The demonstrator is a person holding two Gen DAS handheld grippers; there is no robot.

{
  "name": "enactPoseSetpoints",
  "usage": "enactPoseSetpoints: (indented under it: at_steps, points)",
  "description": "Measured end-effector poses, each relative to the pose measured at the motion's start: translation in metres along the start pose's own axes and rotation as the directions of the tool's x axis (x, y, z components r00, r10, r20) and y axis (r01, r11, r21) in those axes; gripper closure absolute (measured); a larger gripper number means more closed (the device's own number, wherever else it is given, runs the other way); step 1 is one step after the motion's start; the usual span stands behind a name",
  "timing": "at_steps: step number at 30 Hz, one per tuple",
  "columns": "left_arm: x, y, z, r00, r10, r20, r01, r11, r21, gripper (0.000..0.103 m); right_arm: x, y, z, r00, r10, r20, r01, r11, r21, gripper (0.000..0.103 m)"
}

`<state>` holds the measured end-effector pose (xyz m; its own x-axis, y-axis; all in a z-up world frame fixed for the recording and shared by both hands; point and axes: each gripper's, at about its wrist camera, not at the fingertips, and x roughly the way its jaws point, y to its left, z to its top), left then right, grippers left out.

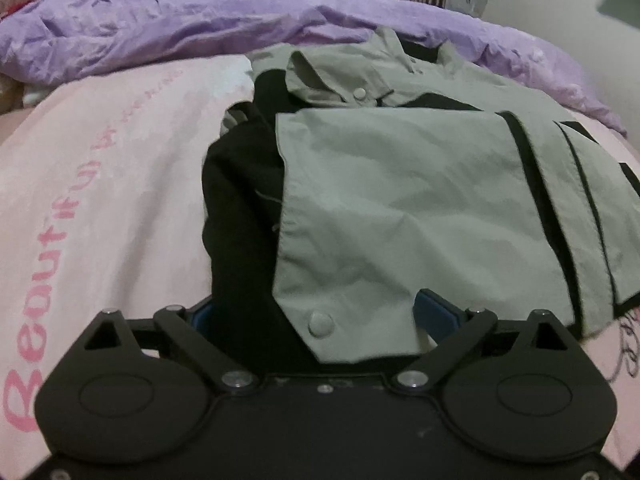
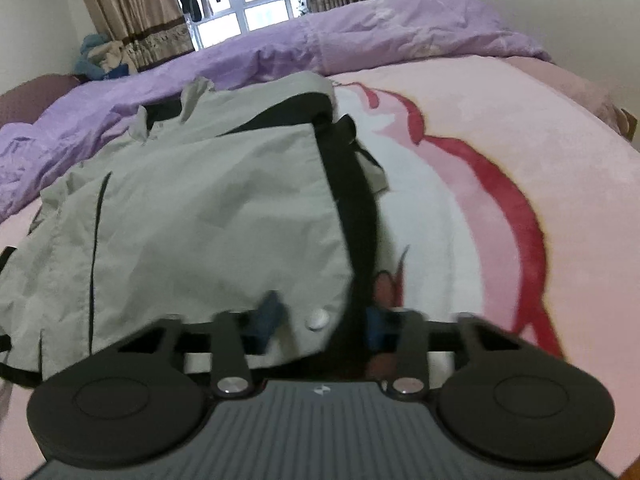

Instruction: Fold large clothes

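Note:
A grey-green jacket with black lining lies partly folded on the pink blanket, collar toward the far side. My left gripper stands open wide at the near hem. The hem corner and its snap button lie loose between its blue pads. In the right wrist view the jacket fills the left half. My right gripper has its jaws narrowed around the near hem corner, where a snap button and the black lining edge lie. Its blurred pads do not visibly pinch the cloth.
A crumpled purple duvet runs along the far side of the bed. The pink blanket with a red pattern spreads to the right of the jacket. Curtains and a window stand behind the bed, and a pile of clothes lies at the far left.

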<state>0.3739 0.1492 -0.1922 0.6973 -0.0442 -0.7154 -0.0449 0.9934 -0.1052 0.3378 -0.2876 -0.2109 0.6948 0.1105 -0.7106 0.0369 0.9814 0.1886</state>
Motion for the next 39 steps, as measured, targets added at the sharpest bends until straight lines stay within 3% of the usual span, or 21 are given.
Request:
enactPoseSetpoints:
  at_steps: [5,6,7,10,14,18,20,21,23,24,25,26,30,36,39]
  points:
    - [-0.012,0.002,-0.012,0.997,-0.082,0.006,0.082,0.996,-0.04,0.005,-0.001,-0.023,-0.003,0.997,0.074,0.001,-0.073,0.991,0.108,0.071]
    - [-0.011,0.001,-0.012,0.997,-0.082,0.007,0.082,0.996,-0.039,0.005,0.003,-0.022,-0.003,0.998,0.064,-0.004,-0.063,0.993,0.101,0.066]
    - [-0.009,0.0,-0.009,0.997,-0.077,0.005,0.077,0.996,-0.039,0.005,0.006,-0.019,-0.002,0.998,0.06,-0.007,-0.059,0.994,0.092,0.057]
    - [0.0,-0.001,-0.001,0.998,-0.068,-0.006,0.067,0.997,-0.042,0.006,0.012,-0.006,0.003,0.999,0.046,-0.009,-0.046,0.998,0.052,0.046]
    - [0.011,-0.009,0.008,1.0,-0.014,-0.01,0.014,1.0,-0.027,0.007,0.016,0.008,0.006,0.999,-0.017,-0.029,0.017,1.0,-0.014,0.045]
    - [0.014,-0.011,0.008,1.0,0.024,0.015,-0.023,0.998,-0.052,0.007,0.017,0.011,0.006,0.999,-0.022,-0.04,0.02,0.998,-0.055,0.041]
    - [0.014,-0.011,0.006,0.999,0.04,0.032,-0.038,0.998,-0.056,0.011,0.016,0.011,0.005,0.999,-0.038,-0.031,0.036,0.997,-0.066,0.051]
    - [0.014,-0.013,0.006,0.998,0.057,0.033,-0.056,0.998,-0.044,0.016,0.014,0.012,0.004,0.999,-0.044,-0.026,0.043,0.997,-0.068,0.068]
    - [0.008,-0.012,0.008,0.997,0.067,0.043,-0.065,0.996,-0.054,0.055,0.009,0.011,0.004,0.998,-0.053,-0.013,0.053,0.997,-0.051,0.082]
    - [0.003,-0.009,0.01,0.996,0.073,0.047,-0.07,0.995,-0.07,0.067,0.005,0.011,0.005,0.999,-0.053,-0.008,0.053,0.998,-0.042,0.09]
    - [-0.001,-0.006,0.011,0.996,0.079,0.049,-0.075,0.994,-0.079,0.078,0.0,0.01,0.007,0.999,-0.048,-0.001,0.048,0.998,-0.031,0.091]
    - [-0.006,-0.002,0.013,0.997,0.067,0.048,-0.062,0.994,-0.093,0.082,-0.006,0.011,0.008,0.999,-0.044,0.009,0.044,0.999,-0.027,0.092]
    - [-0.028,0.005,0.019,0.997,0.026,0.077,-0.016,0.992,-0.126,0.084,-0.041,0.012,0.015,0.997,0.004,0.075,-0.002,1.0,-0.03,0.096]
    - [-0.08,-0.011,0.018,0.988,0.039,0.15,-0.022,0.994,-0.111,0.085,-0.092,0.007,0.021,0.985,0.079,0.152,-0.083,0.996,0.024,0.097]
    - [-0.097,-0.013,0.005,0.988,0.049,0.148,-0.033,0.993,-0.112,0.086,-0.105,0.004,0.019,0.986,0.069,0.154,-0.075,0.996,0.038,0.097]
